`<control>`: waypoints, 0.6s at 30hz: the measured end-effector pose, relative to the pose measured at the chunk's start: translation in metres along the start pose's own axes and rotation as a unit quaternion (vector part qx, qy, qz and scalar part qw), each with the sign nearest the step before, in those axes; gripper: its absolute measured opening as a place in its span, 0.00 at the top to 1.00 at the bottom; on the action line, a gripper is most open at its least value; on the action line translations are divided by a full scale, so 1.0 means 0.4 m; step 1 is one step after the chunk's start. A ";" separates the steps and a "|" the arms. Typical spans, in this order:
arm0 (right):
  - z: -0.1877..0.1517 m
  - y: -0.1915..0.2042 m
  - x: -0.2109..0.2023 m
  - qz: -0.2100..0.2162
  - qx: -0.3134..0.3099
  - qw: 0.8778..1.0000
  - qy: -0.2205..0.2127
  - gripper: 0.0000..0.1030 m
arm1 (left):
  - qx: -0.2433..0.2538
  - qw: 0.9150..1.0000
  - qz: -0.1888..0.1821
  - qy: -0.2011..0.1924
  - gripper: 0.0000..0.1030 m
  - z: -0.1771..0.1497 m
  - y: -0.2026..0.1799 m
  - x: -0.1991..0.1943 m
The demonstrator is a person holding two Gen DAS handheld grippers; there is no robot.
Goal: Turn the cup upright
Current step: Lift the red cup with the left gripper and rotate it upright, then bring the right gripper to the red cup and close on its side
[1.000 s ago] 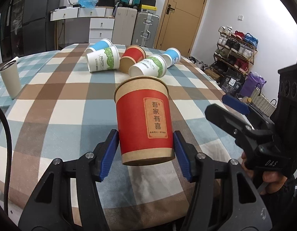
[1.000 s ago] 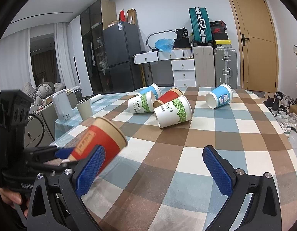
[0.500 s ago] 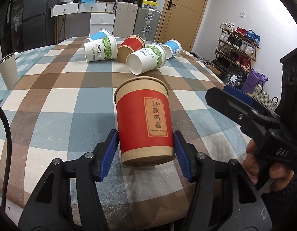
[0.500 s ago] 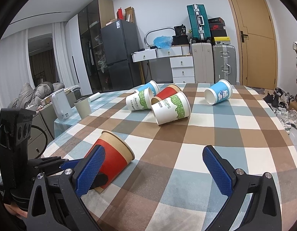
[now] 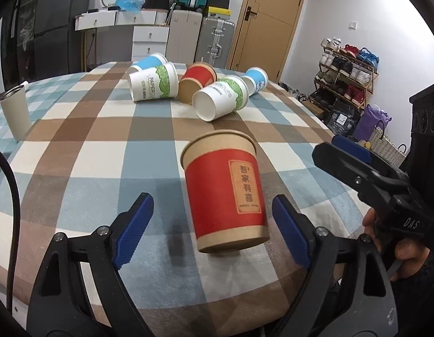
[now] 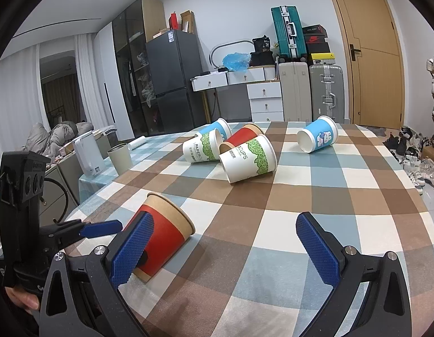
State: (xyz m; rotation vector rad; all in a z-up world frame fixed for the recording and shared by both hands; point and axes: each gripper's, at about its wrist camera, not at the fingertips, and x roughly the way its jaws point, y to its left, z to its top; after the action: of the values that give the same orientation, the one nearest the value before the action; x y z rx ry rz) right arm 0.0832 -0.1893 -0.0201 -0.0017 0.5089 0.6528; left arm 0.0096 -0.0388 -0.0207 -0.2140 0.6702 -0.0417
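A red and brown paper cup (image 5: 225,193) stands mouth up, tilted, on the checked tablecloth (image 5: 90,129), between the jaws of my left gripper (image 5: 212,219). The left jaws are open and stand clear of the cup on both sides. The right wrist view shows the same cup (image 6: 163,236) leaning, behind my open right gripper's (image 6: 225,248) left finger. The right gripper holds nothing and also shows in the left wrist view (image 5: 351,157) at the right.
Several paper cups lie on their sides at the far end: white-green (image 5: 155,85), red (image 5: 198,82), white-green (image 5: 221,101), blue (image 5: 254,80). A grey tumbler (image 5: 14,112) stands at the left edge. The table's near edge is close below the grippers.
My left gripper lowered the red cup to the table and opened, letting it go. The cup now rests on the cloth. The right gripper stayed open.
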 end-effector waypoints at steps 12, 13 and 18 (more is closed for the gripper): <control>0.011 0.013 0.018 0.005 0.007 0.999 0.031 0.00 | 0.016 0.998 0.012 -0.067 0.01 0.037 0.079 -0.057; 0.012 0.016 0.022 0.006 0.008 0.999 0.035 0.00 | 0.017 0.997 0.013 -0.070 0.01 0.038 0.085 -0.058; 0.015 0.033 0.044 0.021 0.019 0.998 0.061 0.00 | 0.015 0.997 0.028 -0.071 0.01 0.042 0.114 -0.053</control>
State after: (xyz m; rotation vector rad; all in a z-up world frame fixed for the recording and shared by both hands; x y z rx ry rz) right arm 0.0904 -0.1675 -0.0206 0.0058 0.6404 0.6860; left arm 0.0021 0.0112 -0.0046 -0.1672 0.5331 0.0175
